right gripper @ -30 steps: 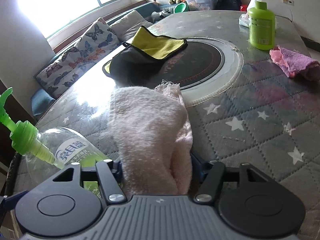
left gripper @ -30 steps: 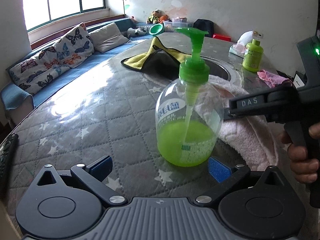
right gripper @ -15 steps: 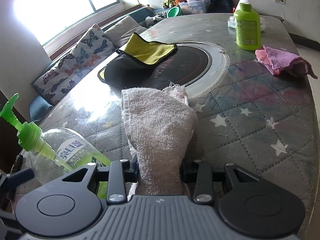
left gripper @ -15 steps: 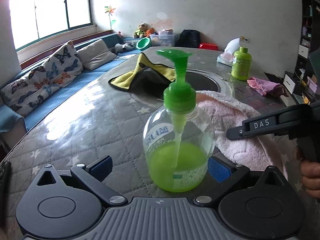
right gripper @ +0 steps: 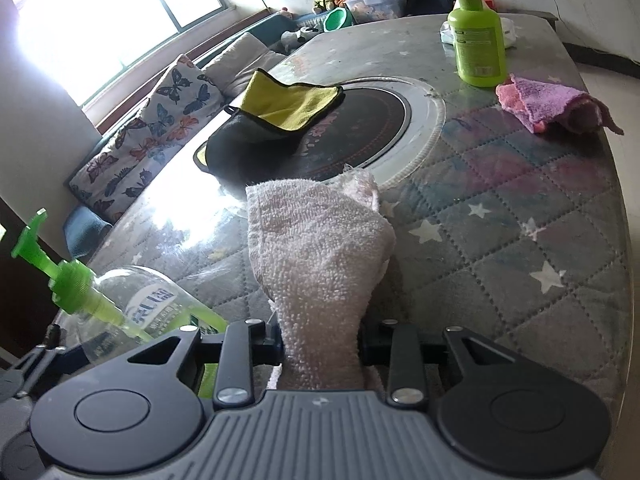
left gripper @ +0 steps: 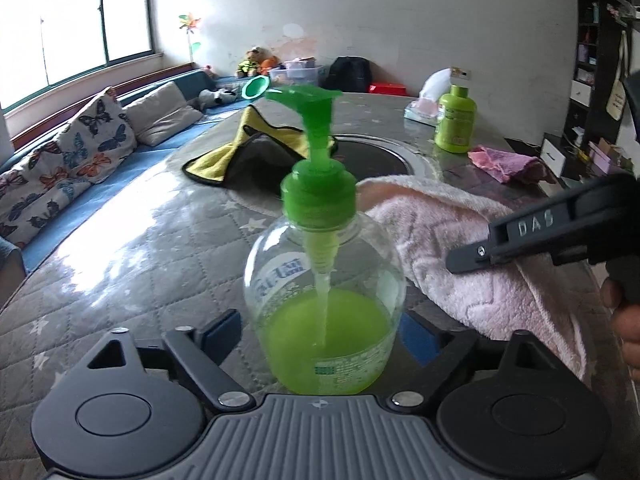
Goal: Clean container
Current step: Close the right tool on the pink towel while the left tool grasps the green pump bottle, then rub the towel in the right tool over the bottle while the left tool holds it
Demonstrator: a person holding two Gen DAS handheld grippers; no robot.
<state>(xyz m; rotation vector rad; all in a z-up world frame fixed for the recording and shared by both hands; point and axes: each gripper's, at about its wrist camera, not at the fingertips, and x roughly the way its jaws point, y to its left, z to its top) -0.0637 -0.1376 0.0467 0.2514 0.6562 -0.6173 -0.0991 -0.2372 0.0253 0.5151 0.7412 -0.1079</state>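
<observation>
Pump bottle (left gripper: 324,300) — clear plastic with a green pump head and green liquid filling its lower part — stands upright between the two blue pads of the left tongs (left gripper: 320,336). The left pad (left gripper: 224,332) stands slightly off the bottle's side; the right pad is half hidden behind the bottle, so whether the tongs actually grip it cannot be told. The bottle sits at the near edge of the table (left gripper: 120,264), which is covered in grey quilted cloth with white stars.

The right tongs (right gripper: 320,350) are closed on a pale pink towel (right gripper: 320,264), pinched between the pads and draping forward over the table. In the left view the towel (left gripper: 460,248) lies just to the right of the bottle and behind it, with the right tongs' black body and a hand (left gripper: 624,320) at the frame's edge.

Farther back lie a yellow and black cloth (right gripper: 280,112) on a round dark hob (right gripper: 360,132), a green bottle (right gripper: 478,46) and a pink-purple rag (right gripper: 548,106).
</observation>
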